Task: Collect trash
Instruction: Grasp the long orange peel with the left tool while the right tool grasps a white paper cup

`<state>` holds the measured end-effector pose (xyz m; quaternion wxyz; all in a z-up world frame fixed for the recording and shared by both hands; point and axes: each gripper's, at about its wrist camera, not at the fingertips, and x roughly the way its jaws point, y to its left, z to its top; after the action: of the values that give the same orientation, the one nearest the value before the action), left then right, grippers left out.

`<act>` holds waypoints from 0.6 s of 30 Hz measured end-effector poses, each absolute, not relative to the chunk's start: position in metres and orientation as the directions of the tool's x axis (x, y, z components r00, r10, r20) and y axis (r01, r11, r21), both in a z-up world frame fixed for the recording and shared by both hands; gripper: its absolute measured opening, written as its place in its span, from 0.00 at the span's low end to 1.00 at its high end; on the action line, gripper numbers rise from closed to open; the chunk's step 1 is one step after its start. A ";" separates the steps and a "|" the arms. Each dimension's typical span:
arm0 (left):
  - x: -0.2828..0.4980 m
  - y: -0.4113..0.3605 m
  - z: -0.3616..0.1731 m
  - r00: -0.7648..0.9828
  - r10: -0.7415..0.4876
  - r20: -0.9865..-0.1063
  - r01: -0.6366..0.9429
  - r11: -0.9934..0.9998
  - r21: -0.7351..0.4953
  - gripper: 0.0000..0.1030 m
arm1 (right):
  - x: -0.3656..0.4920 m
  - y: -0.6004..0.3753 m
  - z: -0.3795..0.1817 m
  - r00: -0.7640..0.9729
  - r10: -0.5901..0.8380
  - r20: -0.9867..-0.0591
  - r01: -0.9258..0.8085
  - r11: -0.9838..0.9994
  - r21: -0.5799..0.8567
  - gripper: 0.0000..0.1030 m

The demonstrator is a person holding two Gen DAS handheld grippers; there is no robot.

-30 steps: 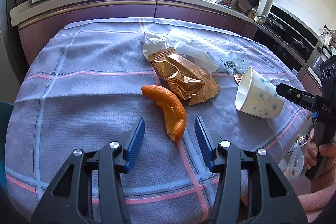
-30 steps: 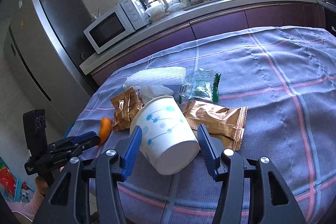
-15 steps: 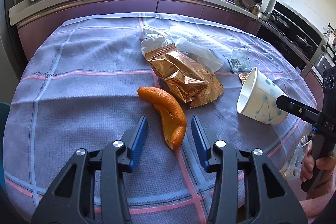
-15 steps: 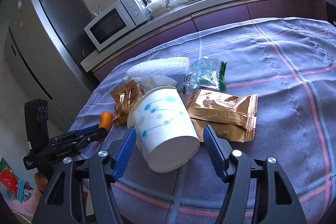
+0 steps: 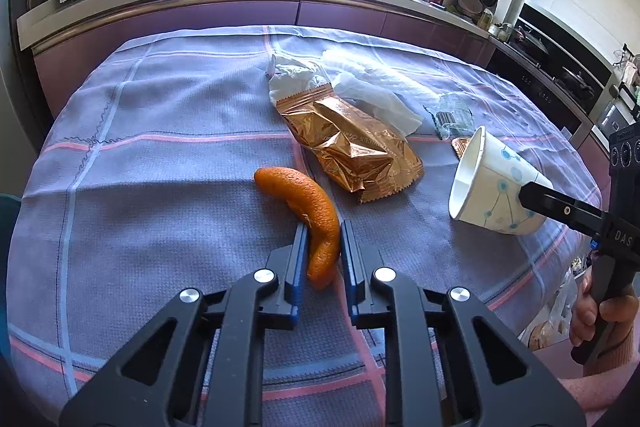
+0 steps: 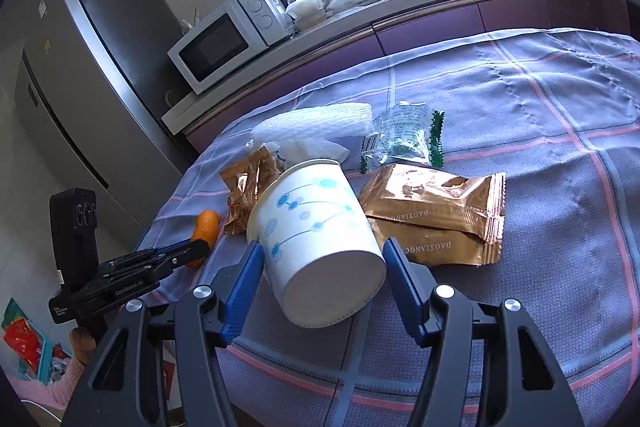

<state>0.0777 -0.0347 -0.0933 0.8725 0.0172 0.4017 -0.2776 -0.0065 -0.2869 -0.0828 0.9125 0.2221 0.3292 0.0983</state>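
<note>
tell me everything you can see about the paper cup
The paper cup is white with light blue dots and thin curved lines. It is tipped over, its mouth toward the wrappers and its flat base toward the right gripper, whose closing jaws straddle it near the base. A gold wrapper lies beside it on the checked tablecloth. What's inside can't be seen.
</note>
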 end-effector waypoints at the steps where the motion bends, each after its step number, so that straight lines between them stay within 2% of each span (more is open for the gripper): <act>1: 0.077 -0.034 -0.093 0.525 -0.470 -0.710 0.498 0.846 -0.191 0.16 | -0.006 -0.287 -0.082 0.764 0.330 -0.555 -0.036 0.880 0.473 0.57; 18: 0.058 0.002 -0.075 0.579 -0.473 -0.665 0.478 0.857 -0.193 0.14 | 0.005 -0.261 -0.068 0.748 0.419 -0.515 -0.140 0.858 0.495 0.57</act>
<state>0.0577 0.0024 -0.0752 0.8884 0.0039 0.3729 -0.2676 0.0054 -0.2611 -0.0682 0.9091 0.2179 0.3200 0.1539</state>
